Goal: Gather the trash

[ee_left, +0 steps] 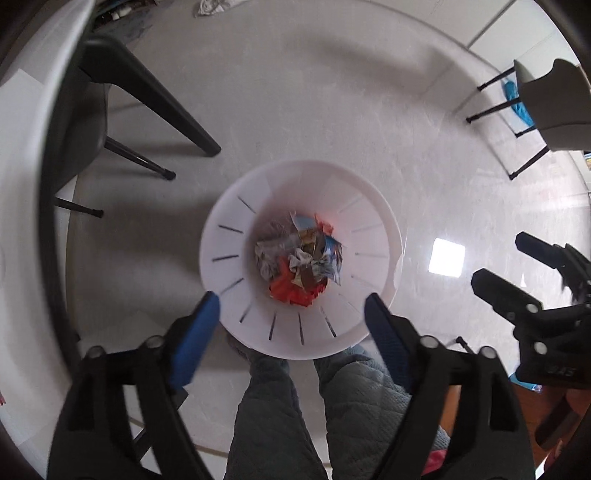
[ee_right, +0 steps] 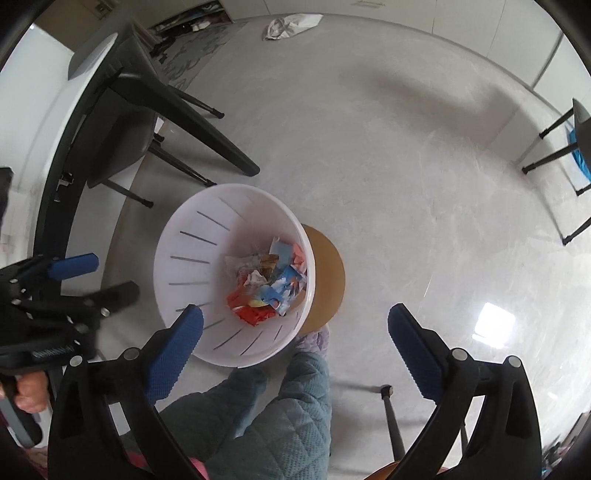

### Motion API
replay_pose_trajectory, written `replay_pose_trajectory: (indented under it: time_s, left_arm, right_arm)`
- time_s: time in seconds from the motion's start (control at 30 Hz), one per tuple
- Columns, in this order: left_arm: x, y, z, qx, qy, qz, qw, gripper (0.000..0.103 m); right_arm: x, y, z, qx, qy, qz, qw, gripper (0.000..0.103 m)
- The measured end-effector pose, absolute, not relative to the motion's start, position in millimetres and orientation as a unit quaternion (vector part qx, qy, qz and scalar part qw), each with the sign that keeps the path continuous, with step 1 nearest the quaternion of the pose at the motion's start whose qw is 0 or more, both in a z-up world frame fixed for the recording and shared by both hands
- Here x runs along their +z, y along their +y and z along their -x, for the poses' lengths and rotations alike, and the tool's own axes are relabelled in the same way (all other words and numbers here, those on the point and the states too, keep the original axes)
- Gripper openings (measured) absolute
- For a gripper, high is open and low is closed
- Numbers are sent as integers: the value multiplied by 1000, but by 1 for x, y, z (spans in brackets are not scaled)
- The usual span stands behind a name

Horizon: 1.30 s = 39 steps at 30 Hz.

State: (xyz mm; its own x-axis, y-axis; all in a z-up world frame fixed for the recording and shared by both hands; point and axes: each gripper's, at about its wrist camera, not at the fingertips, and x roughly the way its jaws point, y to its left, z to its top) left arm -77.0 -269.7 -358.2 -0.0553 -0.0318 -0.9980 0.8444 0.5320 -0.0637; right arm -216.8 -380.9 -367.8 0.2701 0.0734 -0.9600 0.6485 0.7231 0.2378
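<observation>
Both grippers, left (ee_left: 291, 310) and right (ee_right: 295, 325), hang spread and empty above a white bin (ee_left: 229, 236) holding crumpled trash (ee_left: 299, 264), likely light, soft wrappers best pinched at a raised fold.

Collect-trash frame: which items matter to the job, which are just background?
Job:
- white slotted plastic bin
- crumpled paper and wrapper trash inside it
- left gripper, open, nothing held
- right gripper, open, nothing held

Background:
- black table leg
- round wooden stool beside the bin
- white crumpled bag on the far floor
</observation>
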Motion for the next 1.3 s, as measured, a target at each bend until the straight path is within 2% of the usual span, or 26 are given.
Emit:
replay_pose_trajectory:
  time_s: [0.13, 0.3, 0.43, 0.53, 0.67, 0.87, 1.1, 1.3]
  left_arm:
    - [-353, -281, 89, -367, 629, -314, 609, 83]
    - [-284, -268, 68, -375, 596, -265, 658, 89]
    - [-217, -240, 41, -361, 550, -214, 722, 92]
    - [-158, -201, 18, -329, 510, -170, 777, 95]
    - [-76, -124, -4, -257, 435, -111, 856, 95]
    - [11, -19, -9, -132, 338, -31, 931, 95]
    - [62, 58, 7, -37, 268, 13, 962, 95]
    - [69, 90, 10, -17, 263, 44, 964, 95]
  right_arm:
    - [-368, -381, 212, -195, 577, -310, 730, 100]
    - [-333, -379, 190, -190, 561, -290, 752, 100]
    - [-282, -368, 154, -165, 537, -254, 787, 100]
    - [-224, -339, 112, -118, 505, -213, 828, 100]
    - [-155, -294, 68, -55, 457, -157, 874, 100]
    - [-60, -222, 13, 24, 389, -109, 915, 100]
    - [24, -171, -11, 67, 318, -80, 942, 100]
    - [52, -151, -12, 74, 289, -66, 952, 100]
